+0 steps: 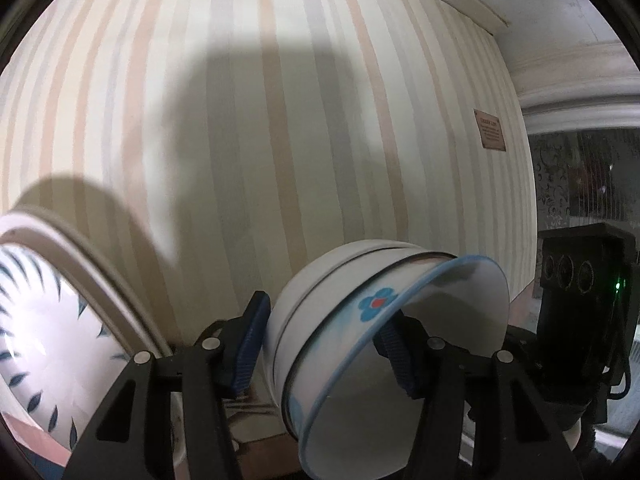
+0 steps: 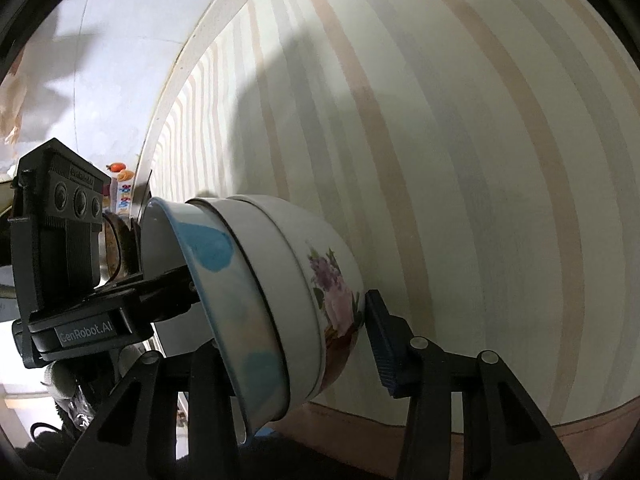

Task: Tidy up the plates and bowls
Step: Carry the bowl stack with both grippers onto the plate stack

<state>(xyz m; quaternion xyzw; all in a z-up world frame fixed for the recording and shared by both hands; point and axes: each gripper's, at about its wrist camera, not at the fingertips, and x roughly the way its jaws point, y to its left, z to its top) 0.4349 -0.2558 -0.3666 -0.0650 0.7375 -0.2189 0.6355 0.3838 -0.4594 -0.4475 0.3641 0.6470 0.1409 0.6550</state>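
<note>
The left hand-held gripper (image 1: 320,340) pinches the rim of a stack of bowls (image 1: 360,312) (tipped sideways, mouth toward frame right). The right hand-held gripper (image 2: 280,320) probably straddles that stack without clamping; a plate (image 1: 48,320) sits lower left.

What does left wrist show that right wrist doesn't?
Left wrist only: a large plate with dark leaf pattern at the lower left, a blue flower on the nested bowls, and a small wall plaque.
Right wrist only: a purple floral print on the outermost bowl, and colourful clutter past the wall edge.
Both: the tilted stack of nested bowls between the fingers of both grippers, each view catching the opposite gripper, against the striped wallpaper.
</note>
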